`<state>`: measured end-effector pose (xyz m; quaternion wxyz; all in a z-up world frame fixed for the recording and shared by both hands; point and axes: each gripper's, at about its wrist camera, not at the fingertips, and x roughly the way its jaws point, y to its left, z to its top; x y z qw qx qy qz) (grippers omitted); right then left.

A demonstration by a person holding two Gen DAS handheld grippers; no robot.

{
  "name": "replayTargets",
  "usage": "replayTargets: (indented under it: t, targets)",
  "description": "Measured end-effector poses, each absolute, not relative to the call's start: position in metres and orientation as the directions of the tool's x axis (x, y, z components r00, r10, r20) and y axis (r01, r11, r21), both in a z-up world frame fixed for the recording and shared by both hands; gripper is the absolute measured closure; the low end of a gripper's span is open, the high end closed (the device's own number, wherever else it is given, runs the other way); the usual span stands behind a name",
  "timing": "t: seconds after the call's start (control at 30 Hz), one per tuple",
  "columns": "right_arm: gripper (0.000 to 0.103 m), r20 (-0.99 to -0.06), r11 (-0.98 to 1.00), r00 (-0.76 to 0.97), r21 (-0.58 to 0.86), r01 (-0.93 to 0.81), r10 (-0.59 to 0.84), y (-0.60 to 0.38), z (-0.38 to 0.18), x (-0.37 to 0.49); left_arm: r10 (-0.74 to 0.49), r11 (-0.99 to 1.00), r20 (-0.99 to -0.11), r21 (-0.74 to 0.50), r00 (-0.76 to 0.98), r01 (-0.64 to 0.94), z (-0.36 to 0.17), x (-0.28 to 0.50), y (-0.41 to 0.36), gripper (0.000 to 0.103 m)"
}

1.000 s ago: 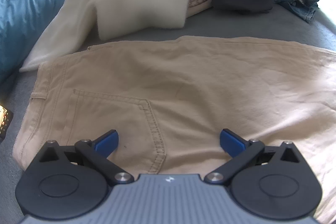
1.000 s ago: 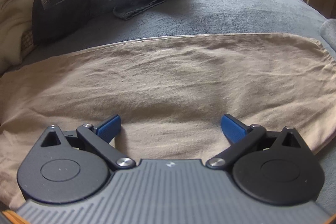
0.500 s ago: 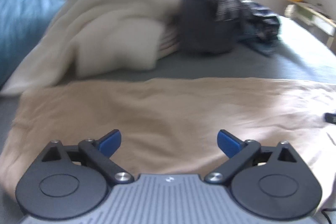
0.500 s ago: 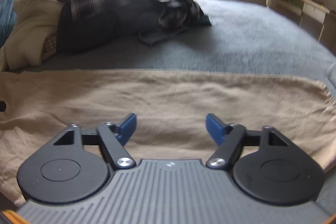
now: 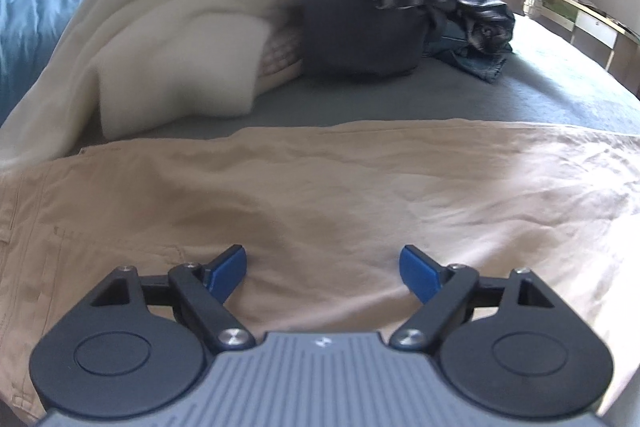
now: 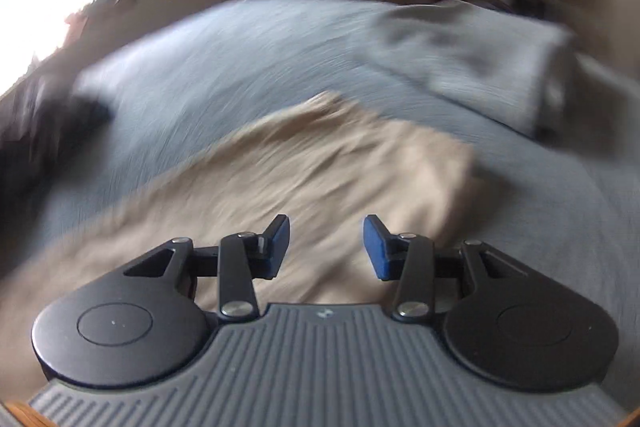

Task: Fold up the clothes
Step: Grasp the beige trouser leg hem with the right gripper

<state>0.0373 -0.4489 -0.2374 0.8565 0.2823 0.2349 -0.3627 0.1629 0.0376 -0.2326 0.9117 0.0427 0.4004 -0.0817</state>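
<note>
Beige trousers [image 5: 320,195] lie flat across the grey bed [image 5: 540,83], folded lengthwise, waistband and back pocket to the left in my left wrist view, leg ends toward the right. My left claw [image 5: 322,269] hangs over the seat area, jaws wide and just easing inward, nothing between them but air above the cloth. My right claw [image 6: 325,245] is over the leg end [image 6: 420,163]; that view is smeared with motion, but I can see the jaws have just been narrowing to about half and nothing is pinched yet.

I judge the step in hand to be taking hold of the hem end so the legs can come over toward the waist. To do it well I'd bring the right claw down at the hem's edge, catch both layers together, and close fully before lifting. The left claw is best pressed or clamped near the waistband so the garment doesn't slide on the bed. Then carry the hem across low and level, keeping edges lined up. The heap of cream and dark clothes [image 5: 248,11] behind lies well apart and shouldn't interfere.
</note>
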Motion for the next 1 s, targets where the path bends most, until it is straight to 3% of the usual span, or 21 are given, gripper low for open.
replayTargets:
  t: [0.1, 0.2, 0.37, 0.53, 0.83, 0.93, 1.0]
  targets:
    - [0.061, -0.571, 0.304, 0.625, 0.561, 0.77, -0.532, -0.481, -0.25, -0.01, -0.107, 0.985, -0.739, 0.015, 0.666, 0.175, -0.235, 0.164, 0.038, 0.016]
    - [0.063, -0.578, 0.08, 0.622, 0.696, 0.714, -0.529, -0.497, -0.277, -0.043, -0.098, 0.983, -0.738, 0.033, 0.667, 0.18, -0.236, 0.164, 0.036, 0.015]
    - [0.056, -0.53, 0.022, 0.688, 0.784, 0.62, -0.496, -0.504, -0.294, -0.047, -0.092, 0.984, -0.742, 0.035, 0.665, 0.176, -0.236, 0.164, 0.036, 0.015]
    - [0.053, -0.525, 0.088, 0.741, 0.789, 0.608, -0.418, -0.505, -0.299, -0.027, -0.086, 0.985, -0.74, 0.038, 0.668, 0.169, -0.237, 0.164, 0.034, 0.014]
    - [0.055, -0.466, 0.086, 0.805, 0.845, 0.528, -0.368, -0.517, -0.31, -0.02, -0.089, 0.984, -0.738, 0.039, 0.669, 0.174, -0.238, 0.164, 0.035, 0.013]
    - [0.062, -0.461, 0.112, 0.809, 0.841, 0.53, -0.364, -0.52, -0.31, -0.016, -0.089, 0.983, -0.738, 0.043, 0.669, 0.177, -0.238, 0.164, 0.035, 0.013]
    - [0.082, -0.466, 0.117, 0.804, 0.835, 0.537, -0.37, -0.518, -0.309, -0.017, -0.087, 0.983, -0.737, 0.047, 0.67, 0.18, -0.239, 0.164, 0.034, 0.013]
